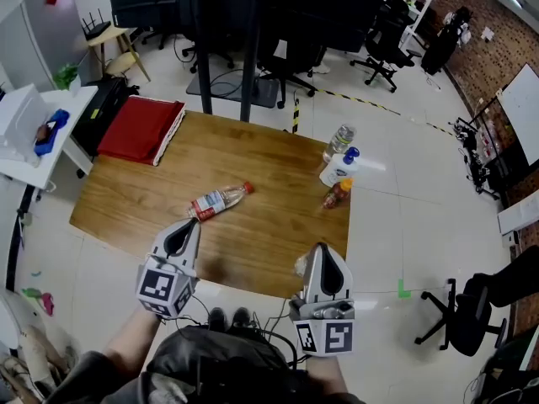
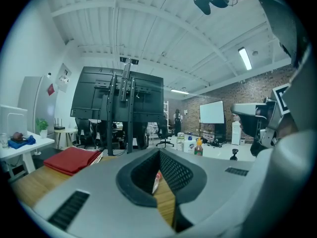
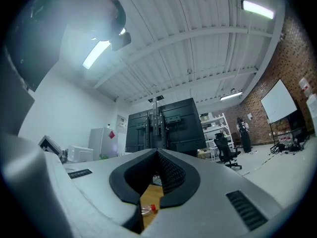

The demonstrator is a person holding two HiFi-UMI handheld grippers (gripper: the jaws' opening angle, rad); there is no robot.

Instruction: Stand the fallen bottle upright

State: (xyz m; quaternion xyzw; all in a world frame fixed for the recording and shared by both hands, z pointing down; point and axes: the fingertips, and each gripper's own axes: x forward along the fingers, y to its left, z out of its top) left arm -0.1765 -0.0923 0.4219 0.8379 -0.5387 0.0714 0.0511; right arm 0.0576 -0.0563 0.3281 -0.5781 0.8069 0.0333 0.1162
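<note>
- Your left gripper (image 1: 190, 228) and right gripper (image 1: 319, 251) both have their jaws pressed together, holding nothing. If you go in like that, you will likely nudge the round fallen bottle (image 1: 219, 200) into a roll across the desk (image 1: 253, 154).
- The bottle lies on its side mid-desk, with its red cap toward the far right corner. It is just ahead of the left jaws and well apart from the right ones at the near edge.

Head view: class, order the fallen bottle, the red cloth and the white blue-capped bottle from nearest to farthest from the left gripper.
1. Fallen bottle, lying just ahead of the left gripper.
2. Red cloth, at the far left corner.
3. White blue-capped bottle, standing at the far right edge.
</note>
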